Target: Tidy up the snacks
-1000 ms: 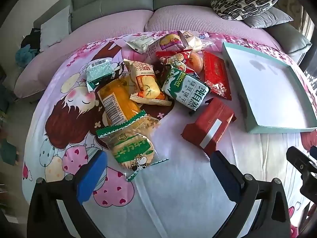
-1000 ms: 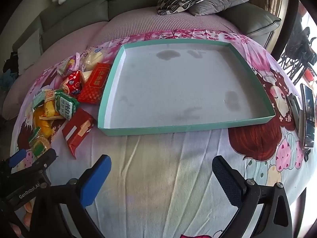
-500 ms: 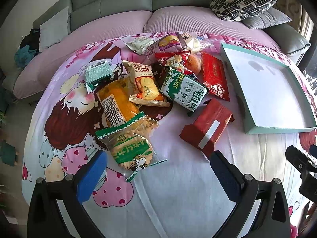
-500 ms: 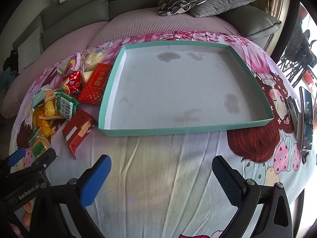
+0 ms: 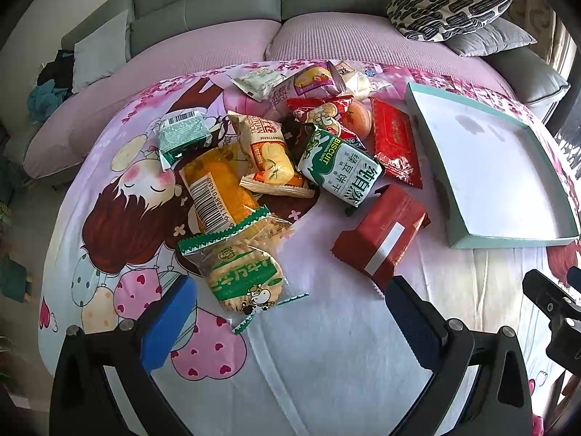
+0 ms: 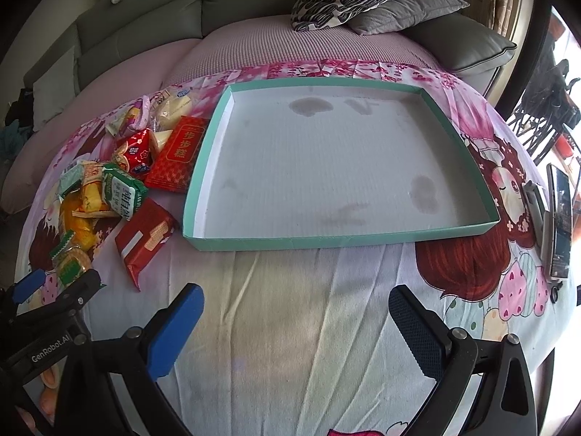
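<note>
A heap of snack packets lies on a cartoon-print cloth: a green cracker pack (image 5: pixel 244 272), an orange cake pack (image 5: pixel 217 189), a green-white biscuit pack (image 5: pixel 339 165), a red box-shaped pack (image 5: pixel 381 234) and a flat red packet (image 5: pixel 395 145). A shallow teal tray (image 5: pixel 450 189), empty, lies to their right; it fills the right wrist view (image 6: pixel 203 178). My left gripper (image 5: pixel 287 319) is open and empty, just short of the cracker pack. My right gripper (image 6: pixel 296 321) is open and empty, short of the tray's near rim.
A grey sofa (image 5: pixel 203 3) with a patterned pillow (image 5: pixel 446 7) curves behind the table. A phone (image 6: pixel 559 225) lies at the table's right edge. The left gripper's body (image 6: pixel 47 327) shows at the lower left of the right wrist view.
Both views have shifted only slightly; the left gripper has edged a little toward the snacks. Both grippers stay open.
</note>
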